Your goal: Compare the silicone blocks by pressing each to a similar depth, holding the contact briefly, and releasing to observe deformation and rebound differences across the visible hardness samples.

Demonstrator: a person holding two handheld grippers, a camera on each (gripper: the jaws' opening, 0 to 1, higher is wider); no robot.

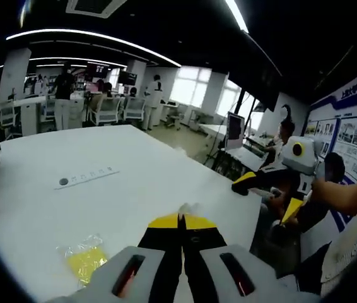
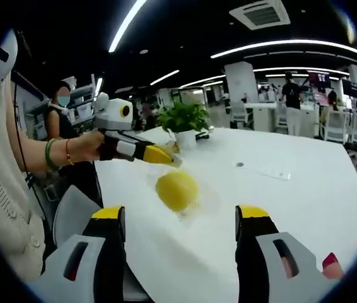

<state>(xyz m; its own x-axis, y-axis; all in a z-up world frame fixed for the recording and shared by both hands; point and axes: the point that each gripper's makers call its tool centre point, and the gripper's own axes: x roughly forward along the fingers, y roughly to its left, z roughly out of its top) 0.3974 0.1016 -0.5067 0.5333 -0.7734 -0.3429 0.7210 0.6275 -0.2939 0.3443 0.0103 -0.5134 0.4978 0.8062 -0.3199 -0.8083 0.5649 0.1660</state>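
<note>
The left gripper (image 1: pixel 181 221) has black fingers (image 1: pixel 161 237) capped in yellow, set in a pale grey body with two dark slots glowing red inside. The right gripper (image 2: pixel 181 214) is built alike: black fingers (image 2: pixel 109 243), yellow tips, grey housing. The person wears a cream knitted sleeve (image 2: pixel 2 183), a green bangle (image 2: pixel 51 154) and a thin red bracelet (image 2: pixel 68 151).

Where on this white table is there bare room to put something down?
The widest bare stretch of the white table lies between the yellow bagged item and the inset socket strip, running to the far edge. It is crowded near the potted plant, where the left tool hovers shut.
</note>
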